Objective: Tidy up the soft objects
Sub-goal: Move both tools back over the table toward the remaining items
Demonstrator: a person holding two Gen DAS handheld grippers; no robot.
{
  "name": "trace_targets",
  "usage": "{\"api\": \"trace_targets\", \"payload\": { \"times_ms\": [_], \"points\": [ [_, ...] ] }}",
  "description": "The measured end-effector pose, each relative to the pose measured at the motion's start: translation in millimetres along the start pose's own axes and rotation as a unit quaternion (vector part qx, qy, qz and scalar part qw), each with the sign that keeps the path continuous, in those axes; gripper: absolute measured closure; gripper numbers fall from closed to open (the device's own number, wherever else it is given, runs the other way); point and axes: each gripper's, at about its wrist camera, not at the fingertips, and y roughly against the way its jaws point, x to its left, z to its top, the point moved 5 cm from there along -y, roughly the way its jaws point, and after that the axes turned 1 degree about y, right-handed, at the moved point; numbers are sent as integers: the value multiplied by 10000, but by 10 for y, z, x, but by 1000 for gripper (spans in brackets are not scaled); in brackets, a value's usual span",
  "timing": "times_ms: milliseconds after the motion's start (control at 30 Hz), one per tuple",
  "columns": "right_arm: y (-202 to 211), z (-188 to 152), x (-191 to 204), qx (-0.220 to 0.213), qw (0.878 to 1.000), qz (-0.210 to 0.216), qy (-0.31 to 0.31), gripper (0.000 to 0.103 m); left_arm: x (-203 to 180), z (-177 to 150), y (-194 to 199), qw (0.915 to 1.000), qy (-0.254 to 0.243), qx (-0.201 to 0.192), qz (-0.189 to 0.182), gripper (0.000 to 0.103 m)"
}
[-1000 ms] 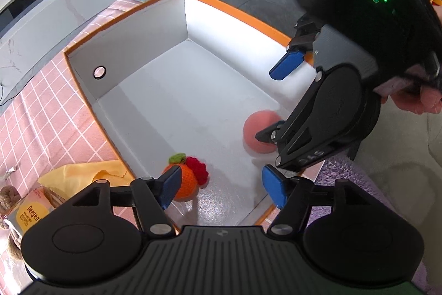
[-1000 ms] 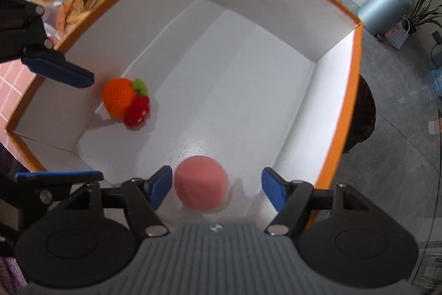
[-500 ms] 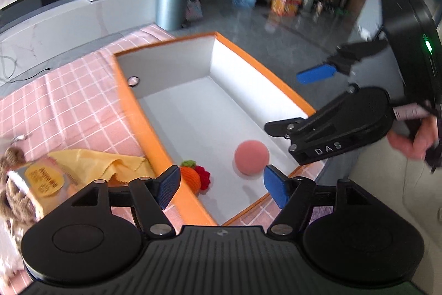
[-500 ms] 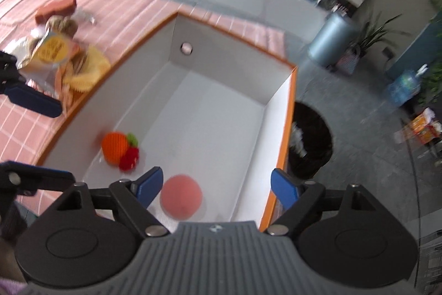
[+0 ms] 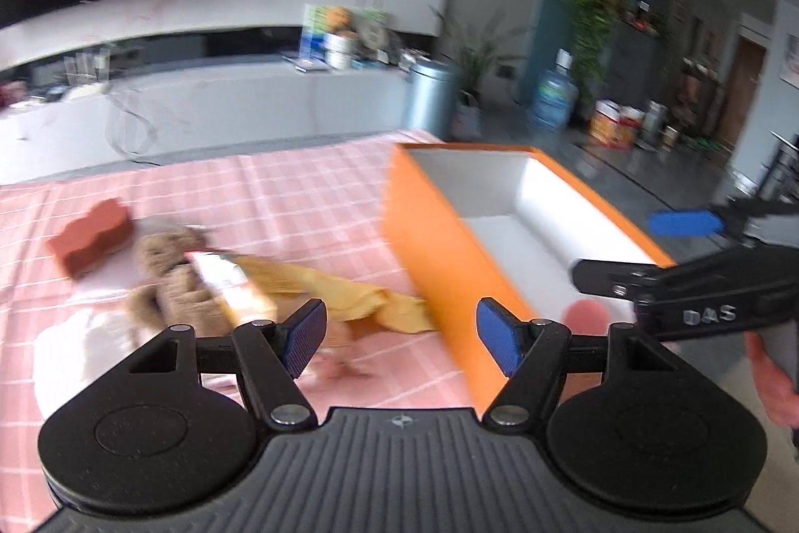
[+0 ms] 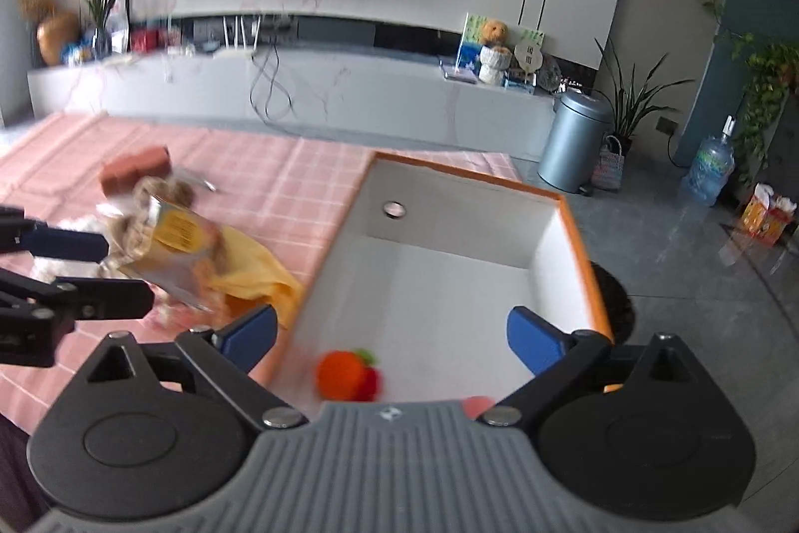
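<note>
Both grippers have pulled up and back out of the orange box (image 6: 582, 233) since a second ago, when they were down inside it right over the toys. So two soft things are already dropped off: the crocheted orange fruit toy (image 6: 344, 375) sits on the box floor at the near end, and the pink foam ball (image 5: 584, 314) is in there too, at the box's near right corner, mostly hidden behind the wall in the left view.

Left gripper (image 5: 399, 330) is spread wide with nothing in it, hanging just outside the box's left wall. Right gripper (image 6: 392, 333) is also wide open and empty, up over the box's near end.

Looks to me like we're between items now, swinging over for the next pickup. Left of the box on the pink checked tablecloth (image 5: 299, 193) there's a pile: a yellow cloth (image 5: 349, 290) lying right against the box wall, a brown plush toy (image 5: 170, 278) further left with a snack packet (image 6: 172, 233) on top of it, and a red-brown sponge block (image 5: 92, 236) past that, furthest from the box. Something white is under the plush but it's too blurry to call.

My guess for the next move: left gripper drops toward the cloth or the plush. The packet overlaps both, so I'd come in low at an exposed edge to avoid dragging it along.
</note>
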Motion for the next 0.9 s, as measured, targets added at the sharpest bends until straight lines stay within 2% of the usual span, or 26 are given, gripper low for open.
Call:
{"api": "trace_targets", "payload": {
  "times_ms": [233,400,500,633,767,900],
  "points": [
    [129,-73,578,-557,9976,138,-396,6,356,-148,302,9962,364,-502,606,23],
    [256,-180,1007,-1309,9907,172,-338,6,654,-379,482,9906,646,-748,942,25],
    [216,-219,1255,-1326,9908,259,-97,6,819,-492,508,9880,785,-825,1043,26],
    [99,-296,1482,-1282,9907,450,22,7,1022,-606,493,9857,1024,-702,1140,30],
    [-96,-368,1609,-951,9940,514,166,20,1101,-692,444,9864,1033,-559,1152,35],
    [-289,-393,1636,-654,9960,574,193,23,1128,-717,348,9873,1009,-409,1157,36]
  ]
}}
